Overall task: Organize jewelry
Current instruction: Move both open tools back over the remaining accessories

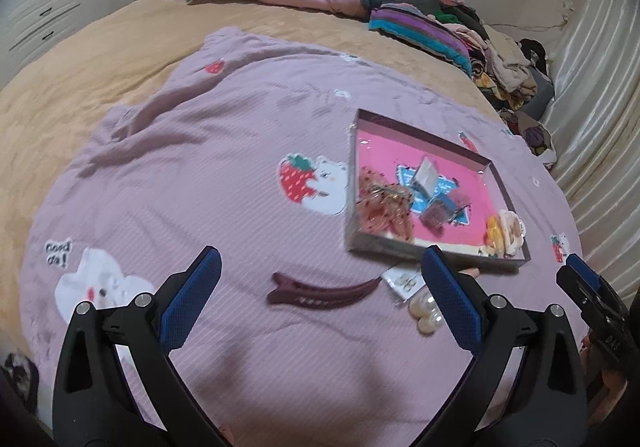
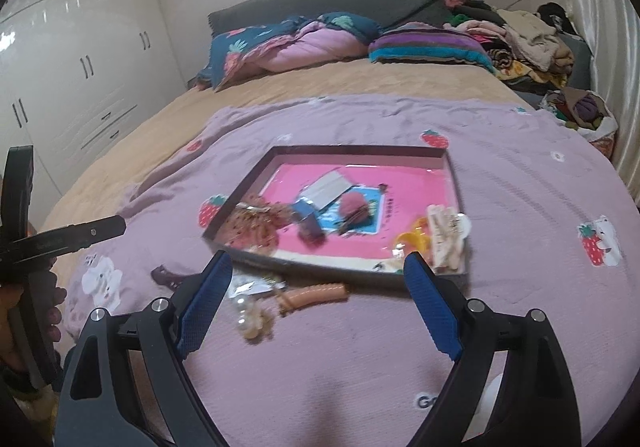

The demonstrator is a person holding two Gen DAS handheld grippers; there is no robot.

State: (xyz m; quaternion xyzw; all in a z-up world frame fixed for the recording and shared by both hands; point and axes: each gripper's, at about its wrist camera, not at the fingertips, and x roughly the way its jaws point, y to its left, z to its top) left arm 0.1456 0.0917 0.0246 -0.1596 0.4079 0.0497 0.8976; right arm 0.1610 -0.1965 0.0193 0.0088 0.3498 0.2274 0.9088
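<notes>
A shallow dark-rimmed box (image 1: 362, 183) with a pink floor lies on the lilac blanket (image 1: 200, 167). It holds a dotted orange bow (image 1: 380, 203), a blue card, small packets and cream and yellow clips (image 1: 504, 235). In front of it lie a maroon hair clip (image 1: 320, 293), a clear packet (image 1: 402, 281) and a pearl clip (image 1: 426, 313). My left gripper (image 1: 320, 253) is open above the maroon clip, holding nothing. My right gripper (image 2: 318, 259) is open and empty at the box's (image 2: 360, 149) near rim, above the pearl clip (image 2: 250, 317) and a peach clip (image 2: 312, 295).
The blanket covers a tan bed (image 2: 320, 87). Folded quilts and a striped pillow (image 2: 424, 45) sit by the grey headboard, piled clothes (image 2: 532, 43) at the far right. White wardrobes (image 2: 80, 67) stand left. A hand (image 2: 40, 311) holds the left gripper.
</notes>
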